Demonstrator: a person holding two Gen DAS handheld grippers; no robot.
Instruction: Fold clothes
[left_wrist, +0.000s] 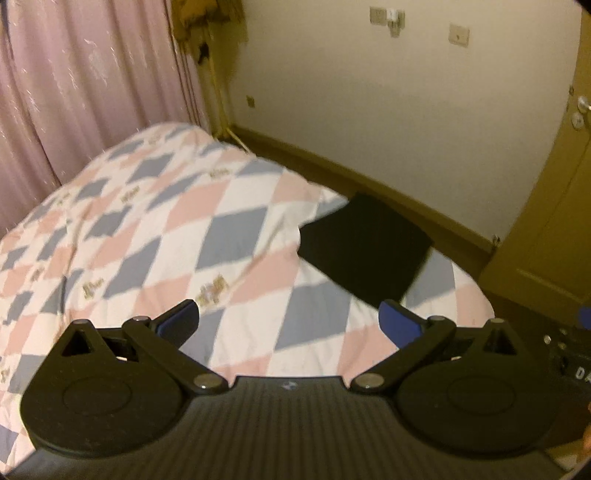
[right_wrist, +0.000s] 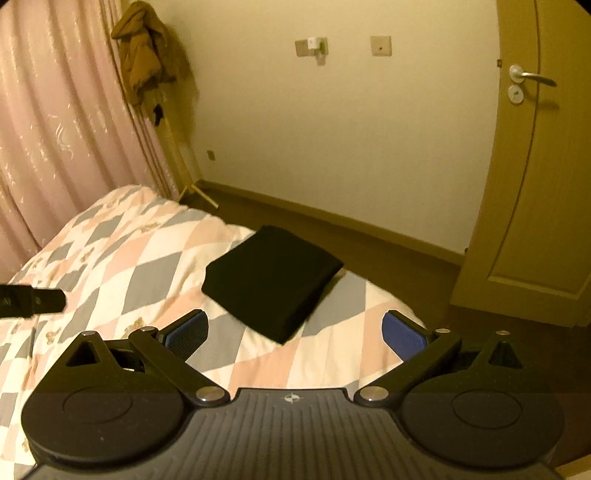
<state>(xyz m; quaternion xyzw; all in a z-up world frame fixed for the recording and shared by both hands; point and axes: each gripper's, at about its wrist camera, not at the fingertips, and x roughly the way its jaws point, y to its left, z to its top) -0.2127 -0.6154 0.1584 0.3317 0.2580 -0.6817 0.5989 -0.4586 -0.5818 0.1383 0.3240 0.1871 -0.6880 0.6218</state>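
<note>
A black garment (left_wrist: 364, 245) lies folded into a neat rectangle near the far corner of the bed; it also shows in the right wrist view (right_wrist: 273, 282). My left gripper (left_wrist: 290, 325) is open and empty, held above the quilt in front of the garment. My right gripper (right_wrist: 295, 334) is open and empty, just short of the garment's near edge. Part of the left gripper (right_wrist: 33, 301) shows at the left edge of the right wrist view.
The bed has a quilt (left_wrist: 155, 229) with pink, grey and white diamonds. A pink curtain (right_wrist: 55, 129) hangs on the left. A brown coat (right_wrist: 146, 51) hangs on a stand in the corner. A door (right_wrist: 535, 184) stands at the right, past dark floor.
</note>
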